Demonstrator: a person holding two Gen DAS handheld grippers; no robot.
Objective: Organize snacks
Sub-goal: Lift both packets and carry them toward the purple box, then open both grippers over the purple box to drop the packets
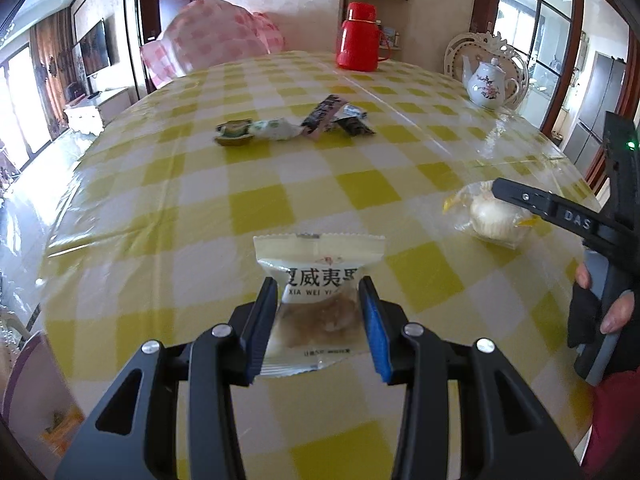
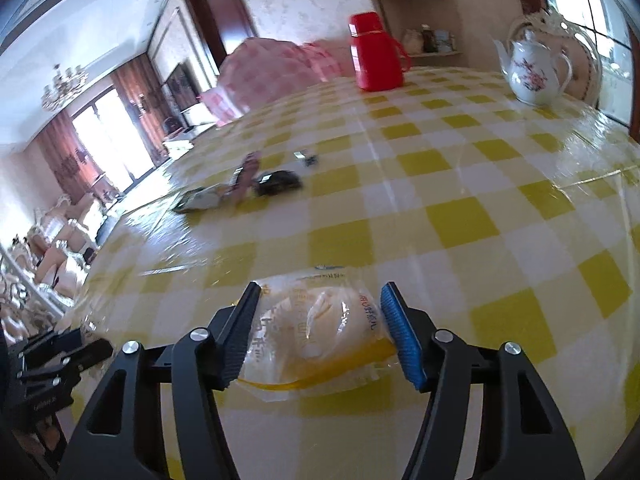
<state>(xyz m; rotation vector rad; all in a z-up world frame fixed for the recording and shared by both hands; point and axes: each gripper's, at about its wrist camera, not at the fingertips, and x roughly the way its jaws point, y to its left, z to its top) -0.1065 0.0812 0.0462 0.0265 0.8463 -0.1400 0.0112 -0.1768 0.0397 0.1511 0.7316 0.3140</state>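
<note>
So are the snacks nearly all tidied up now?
Partly. A small bunch of snacks already lies together mid-table. In hand: the left claw holds a white packet, and the right claw sits around a clear-wrapped bun, though I can't tell if it's squeezing yet. Those two look like the last ones still to join the bunch.

A table covered in a glossy yellow-and-white checked cloth. Toward its middle lies a loose cluster of small wrapped snacks. At the far edge stand a red flask and, well apart, a white flowered teapot.
</note>
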